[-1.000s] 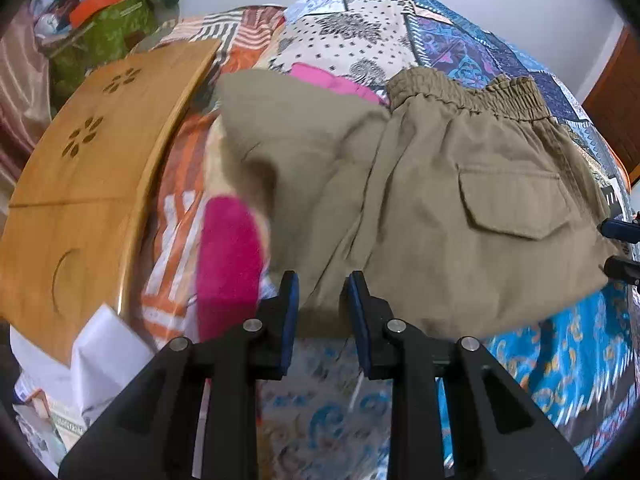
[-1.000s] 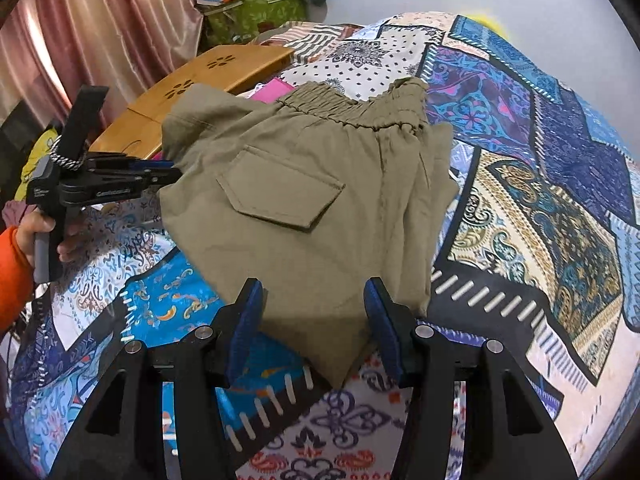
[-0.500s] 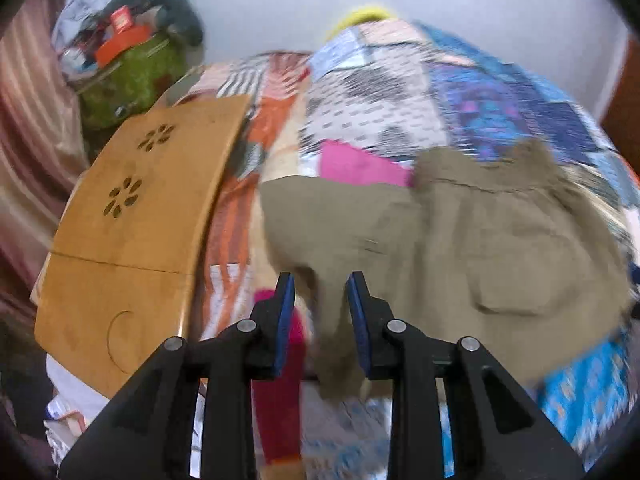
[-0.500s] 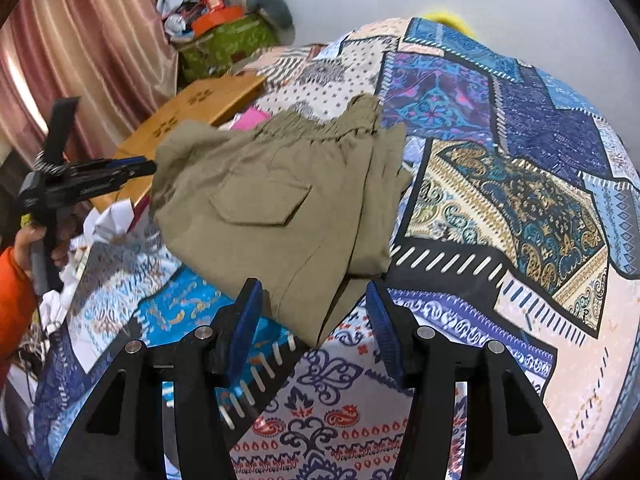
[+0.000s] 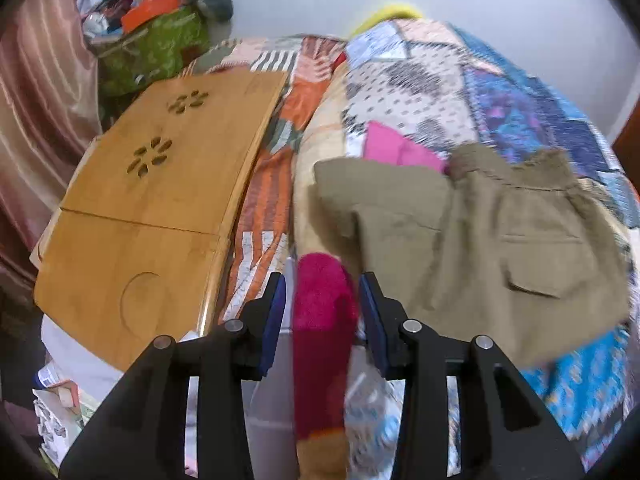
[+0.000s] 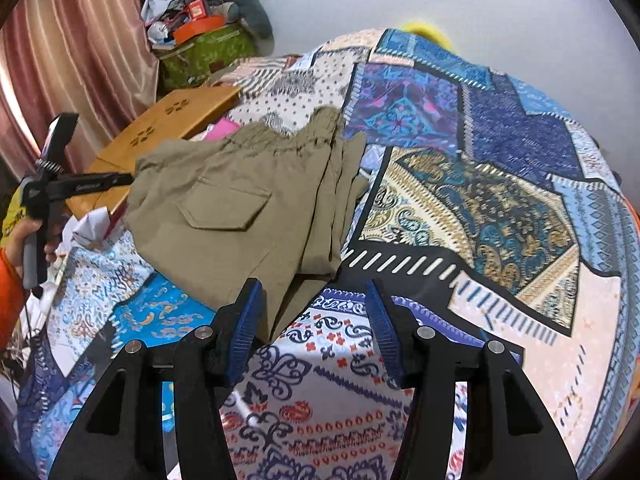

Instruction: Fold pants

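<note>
Patchwork bedspread (image 6: 460, 184) covers the bed, where the khaki pants (image 6: 240, 216) lie folded, pocket up. Behind, a green bag (image 6: 204, 54) overflows with an orange lid and clutter. Your left gripper (image 5: 322, 308) hangs with fingers parted, a magenta cloth (image 5: 320, 320) between them. Your right gripper (image 6: 316, 320) has fingers wide apart, holding nothing, near the pants' closest edge.

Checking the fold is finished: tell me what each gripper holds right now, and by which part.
Nothing is held. The left gripper and the right gripper are both open, clear of the folded khaki pants, which lie on the patchwork bedspread.
</note>
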`<state>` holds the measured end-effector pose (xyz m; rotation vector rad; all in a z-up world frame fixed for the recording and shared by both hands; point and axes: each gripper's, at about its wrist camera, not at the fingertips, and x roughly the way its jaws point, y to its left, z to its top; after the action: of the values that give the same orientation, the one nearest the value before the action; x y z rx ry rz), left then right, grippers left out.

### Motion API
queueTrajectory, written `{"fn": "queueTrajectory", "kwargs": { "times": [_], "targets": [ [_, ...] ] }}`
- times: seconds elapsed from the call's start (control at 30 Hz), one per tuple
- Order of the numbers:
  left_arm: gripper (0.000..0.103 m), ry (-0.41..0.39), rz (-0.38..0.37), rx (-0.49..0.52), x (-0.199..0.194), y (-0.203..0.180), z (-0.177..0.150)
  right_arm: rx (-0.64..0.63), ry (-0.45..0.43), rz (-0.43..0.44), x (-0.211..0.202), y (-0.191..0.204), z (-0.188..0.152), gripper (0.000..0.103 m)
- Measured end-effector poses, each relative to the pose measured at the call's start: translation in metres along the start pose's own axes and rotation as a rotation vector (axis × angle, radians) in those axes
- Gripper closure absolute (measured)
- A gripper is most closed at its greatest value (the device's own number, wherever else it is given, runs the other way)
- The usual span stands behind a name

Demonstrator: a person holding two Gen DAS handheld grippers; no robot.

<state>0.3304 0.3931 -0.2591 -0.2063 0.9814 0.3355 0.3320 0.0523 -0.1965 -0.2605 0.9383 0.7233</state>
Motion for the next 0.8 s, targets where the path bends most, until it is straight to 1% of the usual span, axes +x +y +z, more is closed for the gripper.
{"fn": "queueTrajectory", "kwargs": {
  "times": [0.07, 0.17, 0.33, 0.47, 0.5, 0.63, 0.8],
  "targets": [
    [0.063, -0.037, -0.015, 0.018, -0.026, -0.007, -0.003, 0.01, -0.027, -0.002, -0.015, 0.002, 0.002, 0.053],
    [0.063, -0.111, -0.073, 0.033, -0.078, -0.019, -0.006, 0.018, -0.072, 0.016, -0.041, 0.008, 0.006, 0.053],
    [0.063, -0.242, -0.139, 0.061, -0.164, -0.044, -0.013, 0.0, -0.203, 0.017, -0.102, 0.03, 0.015, 0.053],
    [0.063, -0.361, -0.189, 0.11, -0.236, -0.072, -0.025, -0.034, -0.335, -0.008, -0.16, 0.055, 0.015, 0.053],
    [0.063, -0.382, -0.195, 0.117, -0.248, -0.076, -0.027, -0.04, -0.356, -0.008, -0.168, 0.059, 0.015, 0.053],
    [0.063, -0.487, -0.22, 0.143, -0.309, -0.097, -0.049, -0.068, -0.466, -0.001, -0.221, 0.084, 0.005, 0.053],
    [0.063, -0.569, -0.235, 0.152, -0.364, -0.115, -0.084, -0.103, -0.566, -0.007, -0.269, 0.109, -0.011, 0.053]
  ]
}}
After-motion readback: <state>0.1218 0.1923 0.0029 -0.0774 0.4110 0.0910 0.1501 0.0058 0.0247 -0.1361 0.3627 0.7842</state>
